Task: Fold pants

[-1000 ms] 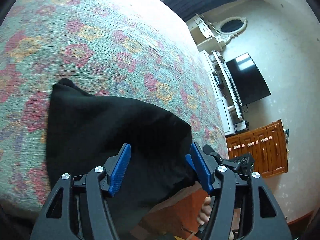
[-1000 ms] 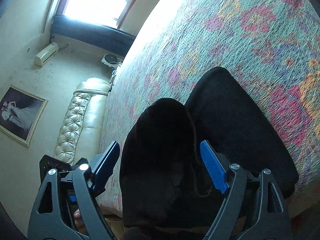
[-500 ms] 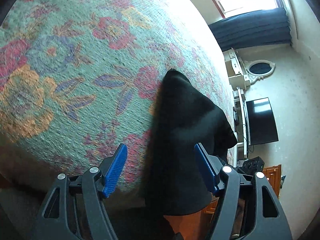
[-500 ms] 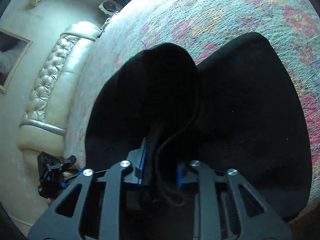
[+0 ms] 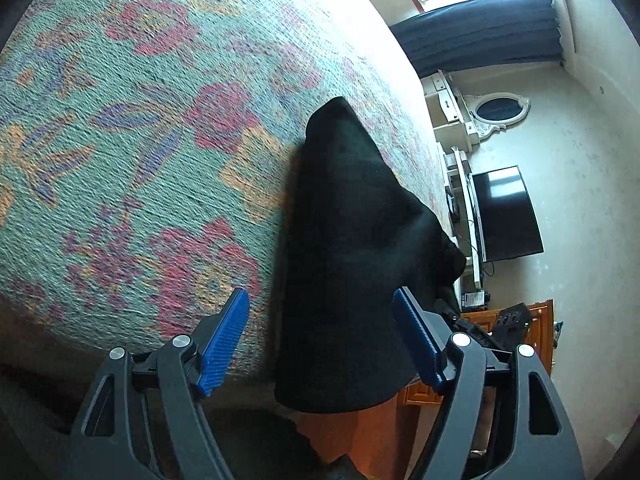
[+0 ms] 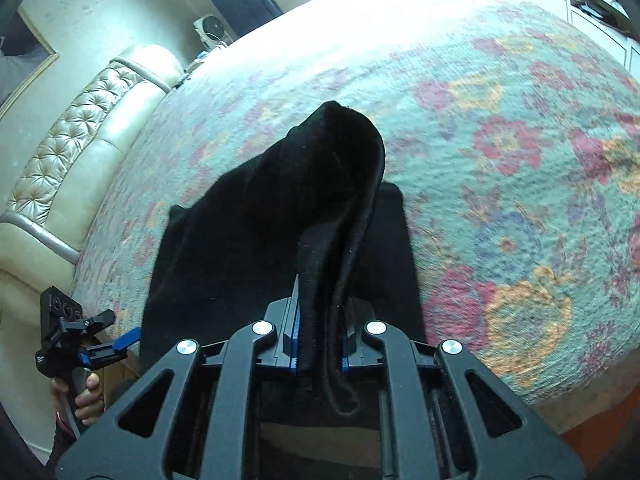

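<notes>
The black pants (image 5: 352,240) lie on the floral bedspread (image 5: 140,140) at the bed's near edge, with part hanging over it. My left gripper (image 5: 322,344) is open, its blue pads either side of the hanging cloth without touching it. My right gripper (image 6: 318,344) is shut on a bunched fold of the pants (image 6: 320,184) and lifts it off the bed; the lower layer lies flat beneath. The left gripper also shows in the right wrist view (image 6: 116,344), open, at the pants' left edge.
A tufted cream headboard (image 6: 72,168) runs along the bed's left side. A white dresser with a TV (image 5: 504,216) and a wooden cabinet (image 5: 540,332) stand by the wall. The orange floor (image 5: 360,432) lies below the bed edge.
My right gripper closed on a fold of the pants and raised it. My left gripper swung left along the bed edge and stayed open.
</notes>
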### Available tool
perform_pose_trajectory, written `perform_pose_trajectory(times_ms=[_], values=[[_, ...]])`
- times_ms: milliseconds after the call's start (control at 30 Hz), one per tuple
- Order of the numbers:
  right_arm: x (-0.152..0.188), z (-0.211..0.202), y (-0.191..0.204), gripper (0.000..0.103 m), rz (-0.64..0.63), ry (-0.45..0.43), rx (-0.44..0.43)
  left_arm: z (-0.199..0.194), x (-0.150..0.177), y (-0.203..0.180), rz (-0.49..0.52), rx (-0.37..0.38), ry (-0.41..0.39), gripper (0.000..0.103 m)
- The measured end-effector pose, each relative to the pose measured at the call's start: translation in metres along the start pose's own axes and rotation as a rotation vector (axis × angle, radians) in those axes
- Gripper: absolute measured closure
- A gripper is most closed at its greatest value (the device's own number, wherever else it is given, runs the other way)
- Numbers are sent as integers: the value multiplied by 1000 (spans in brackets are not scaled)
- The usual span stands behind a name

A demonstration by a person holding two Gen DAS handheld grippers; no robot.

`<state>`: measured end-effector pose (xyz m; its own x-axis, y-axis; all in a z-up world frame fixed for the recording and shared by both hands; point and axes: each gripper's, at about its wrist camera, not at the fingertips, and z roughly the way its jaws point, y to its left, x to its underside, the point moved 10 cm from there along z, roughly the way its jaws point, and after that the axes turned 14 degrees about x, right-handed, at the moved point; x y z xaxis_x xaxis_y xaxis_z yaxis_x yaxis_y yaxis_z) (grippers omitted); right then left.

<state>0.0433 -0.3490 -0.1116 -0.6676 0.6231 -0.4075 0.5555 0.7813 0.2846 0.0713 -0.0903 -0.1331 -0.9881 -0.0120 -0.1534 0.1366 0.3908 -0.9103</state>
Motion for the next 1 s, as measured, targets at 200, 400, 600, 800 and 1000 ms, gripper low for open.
perform_pose_trajectory(times_ms=[200, 400, 600, 800, 1000], values=[[9, 13, -25, 85, 143, 33, -163, 19, 8, 6, -20, -6, 22, 30], [6, 1, -38, 70, 177, 31, -179, 22, 10, 11, -32, 6, 31, 30], [10, -7, -79, 31, 312, 6, -154, 14, 10, 18, -48, 40, 22, 30], [30, -1, -73, 26, 366, 92, -318, 6, 12, 24, -87, 93, 25, 30], [46, 10, -47, 22, 386, 187, -430, 10, 18, 22, -136, 168, 39, 29]])
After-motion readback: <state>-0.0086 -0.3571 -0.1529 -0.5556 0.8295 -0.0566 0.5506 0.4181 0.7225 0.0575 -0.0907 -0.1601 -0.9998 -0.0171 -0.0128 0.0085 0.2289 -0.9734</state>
